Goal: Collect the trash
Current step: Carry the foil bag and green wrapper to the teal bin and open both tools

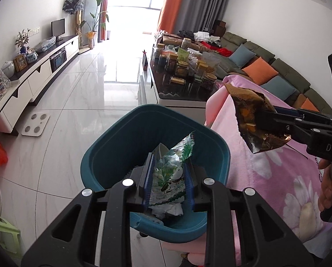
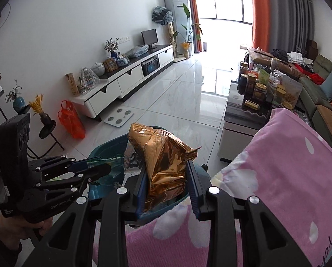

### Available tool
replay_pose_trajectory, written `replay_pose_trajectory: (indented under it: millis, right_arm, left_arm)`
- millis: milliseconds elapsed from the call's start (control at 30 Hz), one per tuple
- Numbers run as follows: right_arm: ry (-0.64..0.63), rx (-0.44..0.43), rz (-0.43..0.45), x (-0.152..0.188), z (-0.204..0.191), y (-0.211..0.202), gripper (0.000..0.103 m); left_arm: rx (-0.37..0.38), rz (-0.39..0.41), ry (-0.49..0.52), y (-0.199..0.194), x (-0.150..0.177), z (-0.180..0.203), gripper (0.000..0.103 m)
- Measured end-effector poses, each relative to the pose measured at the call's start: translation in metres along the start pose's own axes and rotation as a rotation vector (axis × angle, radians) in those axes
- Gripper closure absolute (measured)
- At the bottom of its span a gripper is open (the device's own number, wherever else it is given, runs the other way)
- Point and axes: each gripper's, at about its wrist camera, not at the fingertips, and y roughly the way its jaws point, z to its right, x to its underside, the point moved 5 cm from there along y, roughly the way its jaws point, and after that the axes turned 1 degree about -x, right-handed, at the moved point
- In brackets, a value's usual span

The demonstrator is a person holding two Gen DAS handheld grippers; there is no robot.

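Our left gripper [image 1: 168, 178] clamps the green wrapper [image 1: 173, 173] directly above the teal bin [image 1: 112, 146], already over its mouth. Our right gripper [image 2: 168, 178] pinches the gold bag [image 2: 166, 162]; the bin lies at ten o'clock, farther off.

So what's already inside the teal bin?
Inside the teal bin, crumpled white paper lies at the bottom. The green wrapper, clamped in the left gripper, and the gripper's fingers cover most of the floor, so any other contents can't be seen.
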Motion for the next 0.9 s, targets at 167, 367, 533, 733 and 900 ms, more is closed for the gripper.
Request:
replay_pose_trajectory:
  millis: [167,367,533,733,900]
  right_arm:
    - [-0.038,0.001,-0.084,-0.003,-0.010,0.029,0.072]
    - [-0.047,-0.011,-0.155,-0.005,-0.018,0.057,0.071]
    - [-0.035,-0.018,-0.192,-0.008,-0.022,0.076,0.062]
    - [-0.020,-0.024,-0.198,-0.009,-0.020,0.079,0.055]
    - [-0.008,-0.021,-0.193,-0.009,-0.019,0.077,0.050]
  left_arm:
    - [-0.025,-0.036,0.000,0.034,0.001,-0.006,0.077]
    - [-0.048,-0.062,-0.006,0.062,0.001,-0.015,0.077]
    - [-0.059,-0.075,-0.013,0.077,0.001,-0.020,0.072]
    - [-0.055,-0.078,-0.016,0.083,0.003,-0.015,0.062]
    - [-0.059,-0.062,-0.012,0.082,0.002,-0.013,0.041]
